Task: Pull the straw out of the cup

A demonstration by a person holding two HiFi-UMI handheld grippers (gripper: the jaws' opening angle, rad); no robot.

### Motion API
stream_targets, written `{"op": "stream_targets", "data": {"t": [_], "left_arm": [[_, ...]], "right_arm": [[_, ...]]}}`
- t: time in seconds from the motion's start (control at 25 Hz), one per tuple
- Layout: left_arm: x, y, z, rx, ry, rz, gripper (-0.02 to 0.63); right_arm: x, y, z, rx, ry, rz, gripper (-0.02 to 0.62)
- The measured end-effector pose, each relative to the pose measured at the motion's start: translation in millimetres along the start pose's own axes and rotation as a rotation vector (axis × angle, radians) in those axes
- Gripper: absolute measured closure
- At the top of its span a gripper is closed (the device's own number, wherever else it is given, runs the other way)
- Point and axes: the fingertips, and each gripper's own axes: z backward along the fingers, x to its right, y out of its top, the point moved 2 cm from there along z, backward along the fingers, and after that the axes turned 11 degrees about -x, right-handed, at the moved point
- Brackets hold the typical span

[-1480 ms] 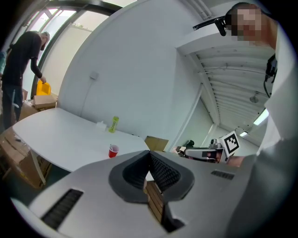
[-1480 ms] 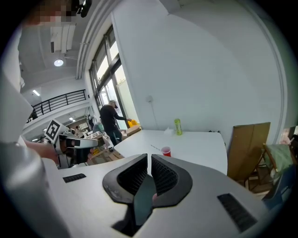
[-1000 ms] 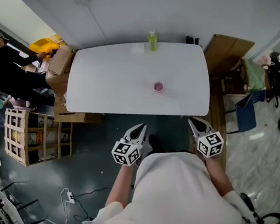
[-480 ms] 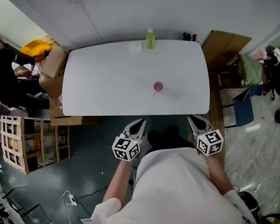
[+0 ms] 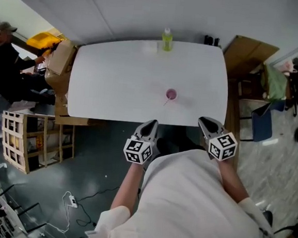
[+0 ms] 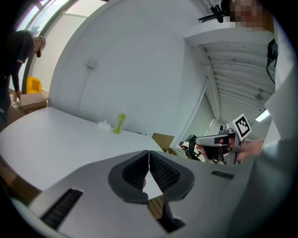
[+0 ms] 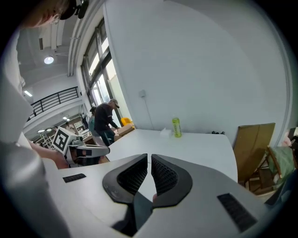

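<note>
- Both grippers are closed and empty. The left gripper [image 5: 149,125] has its jaws pressed flat together, and the right gripper [image 5: 207,122] is down to a hairline slit with nothing in it.
- The small pink cup [image 5: 171,94] sits a bit right of centre on the table. The thin straw [image 5: 166,101] is in it, leaning out toward the person.
- It's on a big white rounded table [image 5: 111,81], well apart from both grippers.
- What's new: over the last second both grippers have slid forward, and their tips are now at the table's near edge. The cup and straw haven't budged.
- So I'd say this is just the approach, and the jaws need to open before any grabbing.
- Further out there's a yellow-green plastic bottle [image 5: 167,40] at the far edge and a brown cardboard box [image 5: 250,55] off to the right.
</note>
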Motion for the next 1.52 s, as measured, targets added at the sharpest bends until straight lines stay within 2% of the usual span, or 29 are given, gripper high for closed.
{"op": "stream_targets", "data": {"t": [0.28,0.56,1.04,1.2,1.52], "left_arm": [[-12.2,1.8,-44.6,-0.018,0.074,0.056,0.577],[-36.3,-9.6,-81.4,-0.077,0.178,0.118,0.504],[-45.5,-32.4,-126.8,-0.158,0.275,0.189,0.476],[-47.1,-31.8,-139.3,-0.178,0.296,0.196,0.479],[-52.0,-26.8,-147.4,-0.185,0.341,0.218,0.57]], "right_arm": [[31.3,26.5,-24.8,-0.042,0.077,0.057,0.546],[46.8,38.2,-49.6,-0.094,0.15,0.093,0.546],[73.7,29.3,-67.2,-0.152,0.228,0.116,0.546],[84.8,26.0,-68.0,-0.16,0.234,0.109,0.546],[101.4,24.6,-68.8,-0.17,0.231,0.093,0.546]]}}
